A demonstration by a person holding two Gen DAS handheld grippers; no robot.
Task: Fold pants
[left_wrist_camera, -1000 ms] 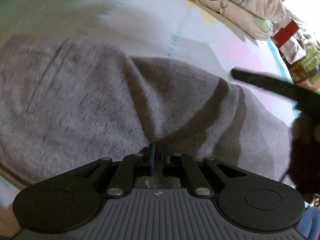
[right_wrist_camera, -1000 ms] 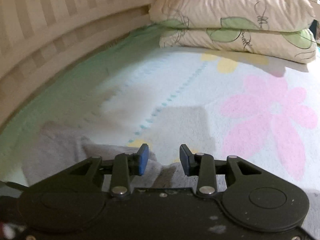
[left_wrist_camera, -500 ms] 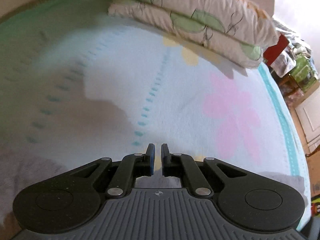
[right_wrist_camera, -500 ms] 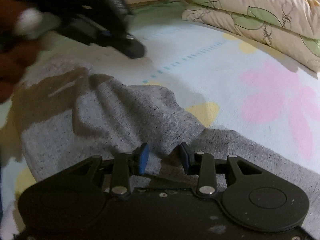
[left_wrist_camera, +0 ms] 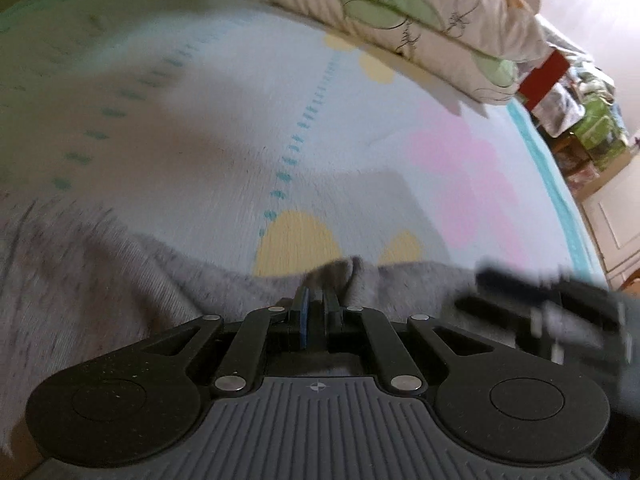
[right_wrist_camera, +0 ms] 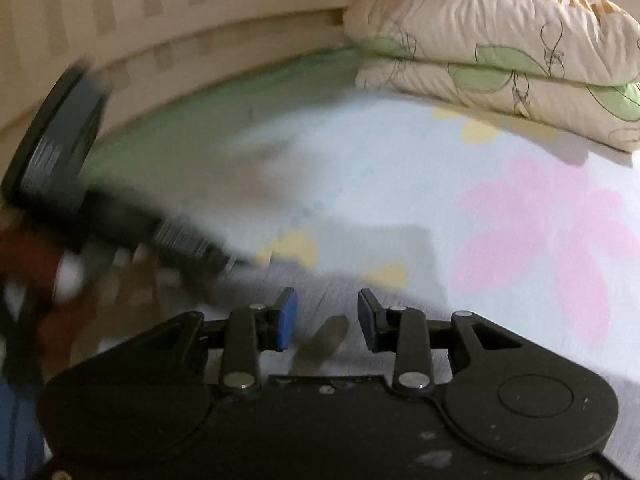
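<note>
Grey heathered pants [left_wrist_camera: 120, 292], soft knit with a fine dark fleck, lie rumpled across the near end of a bed whose pale blue sheet [left_wrist_camera: 248, 128] carries a pink flower, yellow petals and a dotted teal line. The left gripper [left_wrist_camera: 316, 300] has its jaws clamped together on a raised fold of the grey fabric, which bunches into a small peak just past the tips, over a yellow petal of the sheet. The right gripper [right_wrist_camera: 327, 316] hovers above the same garment with its blue-padded jaws apart and nothing pressed between them; the cloth under it reads as a smooth grey field with one dark crease. In the left wrist view the right gripper appears as a blurred black shape at the right edge of the pants; in the right wrist view the left gripper shows blurred at the left, gripped by a hand [right_wrist_camera: 48, 272] that is too smeared to make out. Beyond the pants, at the far end of the sheet, sit two stacked cream pillows [right_wrist_camera: 500, 64], puffy and printed with green leaves and thin black vines. A slatted beige headboard [right_wrist_camera: 168, 8] curves along the far side of the sheet.
</note>
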